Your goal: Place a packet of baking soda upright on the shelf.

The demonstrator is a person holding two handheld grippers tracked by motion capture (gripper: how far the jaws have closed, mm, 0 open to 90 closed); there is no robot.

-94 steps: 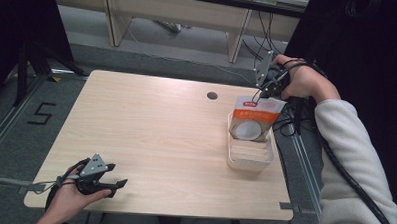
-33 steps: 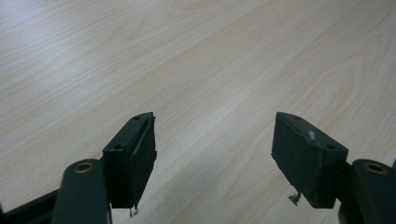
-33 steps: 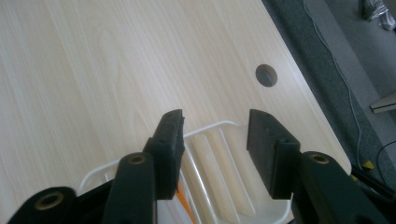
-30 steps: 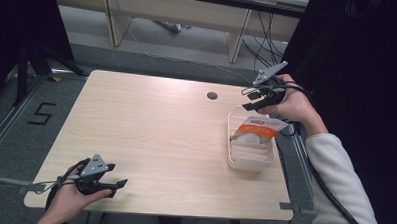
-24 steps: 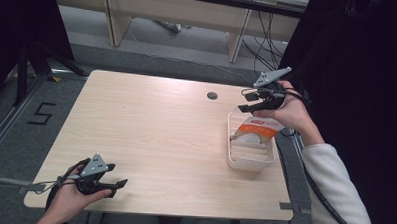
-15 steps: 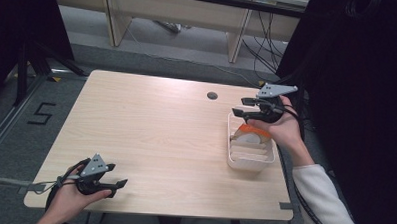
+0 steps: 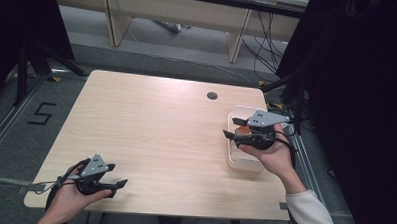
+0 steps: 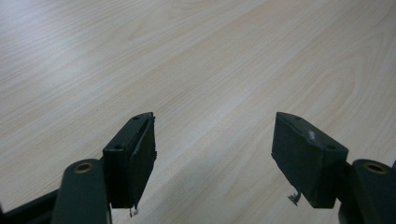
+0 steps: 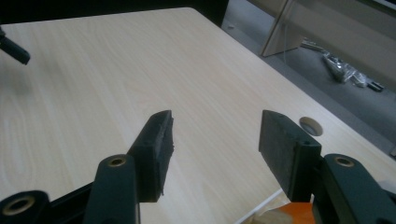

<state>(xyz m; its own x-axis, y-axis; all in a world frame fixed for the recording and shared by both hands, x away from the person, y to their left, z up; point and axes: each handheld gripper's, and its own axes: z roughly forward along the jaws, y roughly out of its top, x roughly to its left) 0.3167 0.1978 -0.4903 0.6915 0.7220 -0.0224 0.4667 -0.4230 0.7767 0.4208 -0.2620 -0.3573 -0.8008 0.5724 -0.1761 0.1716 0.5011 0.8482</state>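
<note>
A white bin [image 7: 244,162] stands near the table's right edge. An orange and white packet [image 7: 243,129] lies in it, largely hidden by my right gripper [image 7: 232,129], and its orange corner [image 9: 290,211] peeks out below the right jaw. That gripper hovers over the bin and points left; its jaws have just been opening and stand open with nothing between them [image 9: 215,126]. At the table's front left corner my left gripper [image 7: 115,174] rests, open over bare wood [image 8: 212,130].
A round cable hole [image 7: 212,95] sits in the light wooden table [image 7: 151,125] behind the bin, also seen as the cable hole [image 9: 310,125]. Desk legs and cables lie on the floor beyond the far edge. A taped "5" [image 7: 41,114] marks the floor at left.
The right gripper let go of the packet, which now lies in the bin. It then came back toward the person and sank over the bin. The left gripper stayed put.
</note>
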